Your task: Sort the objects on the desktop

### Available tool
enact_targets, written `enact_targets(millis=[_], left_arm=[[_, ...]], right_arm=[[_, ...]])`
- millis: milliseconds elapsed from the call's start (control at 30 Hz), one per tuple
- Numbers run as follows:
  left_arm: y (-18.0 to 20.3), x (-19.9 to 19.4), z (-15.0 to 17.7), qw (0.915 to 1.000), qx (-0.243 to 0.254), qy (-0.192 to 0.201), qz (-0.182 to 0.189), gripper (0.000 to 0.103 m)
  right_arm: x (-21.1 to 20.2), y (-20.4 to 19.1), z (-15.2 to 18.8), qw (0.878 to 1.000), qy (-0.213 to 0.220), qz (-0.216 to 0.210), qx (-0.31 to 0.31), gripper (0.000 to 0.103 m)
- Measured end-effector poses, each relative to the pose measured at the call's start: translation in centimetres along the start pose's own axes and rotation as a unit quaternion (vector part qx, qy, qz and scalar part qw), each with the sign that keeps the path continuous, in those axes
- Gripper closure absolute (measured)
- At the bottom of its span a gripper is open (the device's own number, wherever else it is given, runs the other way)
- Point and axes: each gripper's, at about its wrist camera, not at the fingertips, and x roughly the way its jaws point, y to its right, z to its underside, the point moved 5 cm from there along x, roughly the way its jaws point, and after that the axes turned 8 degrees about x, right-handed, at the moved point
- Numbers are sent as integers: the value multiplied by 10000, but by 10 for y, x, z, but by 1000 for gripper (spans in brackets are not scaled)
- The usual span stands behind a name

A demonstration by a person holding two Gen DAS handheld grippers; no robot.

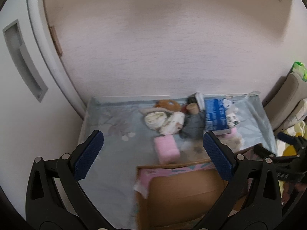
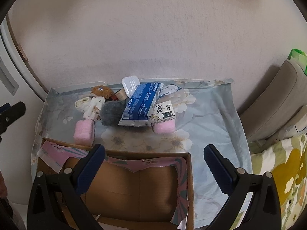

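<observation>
Print too blurred to read
The blue pack carries white lettering and a barcode, the small white carton dark characters; none of it can be made out.

Soft dim daylight, blurry (fisheye-warped, dark-vignetted edges).

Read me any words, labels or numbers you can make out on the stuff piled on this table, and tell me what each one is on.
Nothing can be quoted with confidence.
Blue pack: white print and a barcode, too blurred to read.
Small white carton: dark brush-style characters and a leaf drawing, not legible.
White packet behind the pack: small print, too small.
Pink paper in the box: faint marks, unreadable.
</observation>
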Motion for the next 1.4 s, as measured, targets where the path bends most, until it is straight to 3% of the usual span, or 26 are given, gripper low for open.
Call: enact_targets(millis=[200,333,533,667,967,1067,1100,1167,1267,1333,1400], left_arm=[[-24,30,-14,9992,326,-224,-71,0],[-30,74,-18,9970,368,-607,295,0],[-28,141,-16,9904,456,-1111,686,0],[-26,182,-12,9854,479,-1367,890,2],[-27,231,-4,9772,378,-1704,1211,7],[-24,241,-1,9741,388,-1822,1281,15],[-23,244,0,9728,378,-1870,1316,22],[-21,251,4,9686,308,-1990,1456,29],[-20,252,4,9617,36,-2005,1871,54],[-19,250,3,9589,-11,-2044,1969,70],[-16,246,2,9607,153,-2039,1876,71]], right_arm=[[7,-7,-25,9999,77,94,-96,0],[33,-16,-44,9999,5,110,-75,0],[105,-19,-63,9967,-671,394,230,0],[131,-25,-71,9937,-847,590,439,1],[169,-38,-79,9872,-1045,1091,510,8],[179,-35,-78,9850,-1134,1169,571,18],[184,-33,-77,9838,-1211,1180,594,20],[189,-31,-74,9817,-1269,1304,564,20],[185,-30,-73,9816,-1201,1417,436,28],[181,-26,-71,9806,-1169,1530,364,42],[176,-23,-68,9806,-1146,1514,486,47]])
